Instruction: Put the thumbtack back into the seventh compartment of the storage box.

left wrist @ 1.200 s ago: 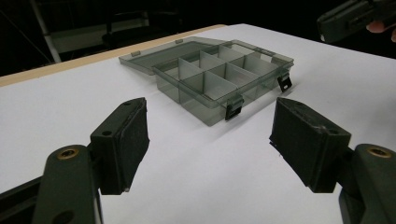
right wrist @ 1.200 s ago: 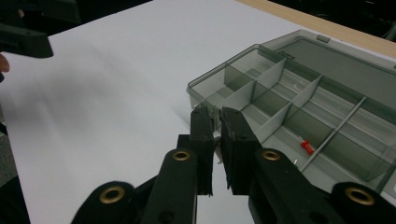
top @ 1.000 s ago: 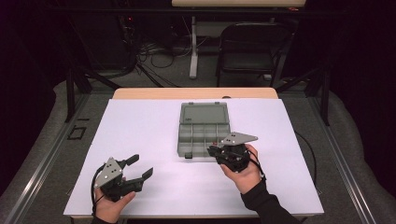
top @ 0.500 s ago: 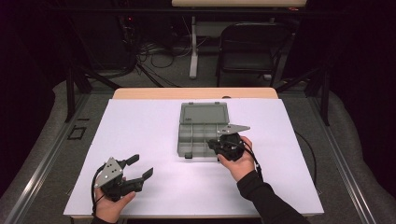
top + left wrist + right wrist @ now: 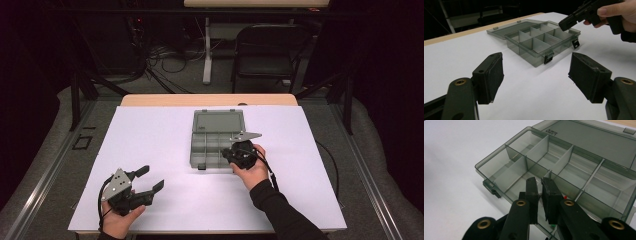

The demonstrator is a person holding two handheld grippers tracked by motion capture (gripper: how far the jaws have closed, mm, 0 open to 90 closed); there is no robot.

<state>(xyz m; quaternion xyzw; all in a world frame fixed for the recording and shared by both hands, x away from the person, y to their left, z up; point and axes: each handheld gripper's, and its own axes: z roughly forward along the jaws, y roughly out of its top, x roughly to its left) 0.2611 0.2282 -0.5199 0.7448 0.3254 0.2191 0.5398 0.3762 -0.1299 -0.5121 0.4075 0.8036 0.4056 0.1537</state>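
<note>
Organizer box (image 5: 218, 139) lies open on bench (image 5: 150, 145), just under and ahead of my right hand-held gripper (image 5: 541, 191), lid flat beyond it. Thin smoky plastic: judge it light, stiff, slick, apt to slide or crack if squeezed hard. Best hold: front wall or rim beside latch (image 5: 491, 190), not thin dividers. Right jaws narrow, nearly closed, slim gap; cannot tell if anything is pinched. Right hand (image 5: 250, 167) angled down over near compartments. Left hand-held gripper (image 5: 145, 180) wide, empty, low over bench, box well ahead.
</note>
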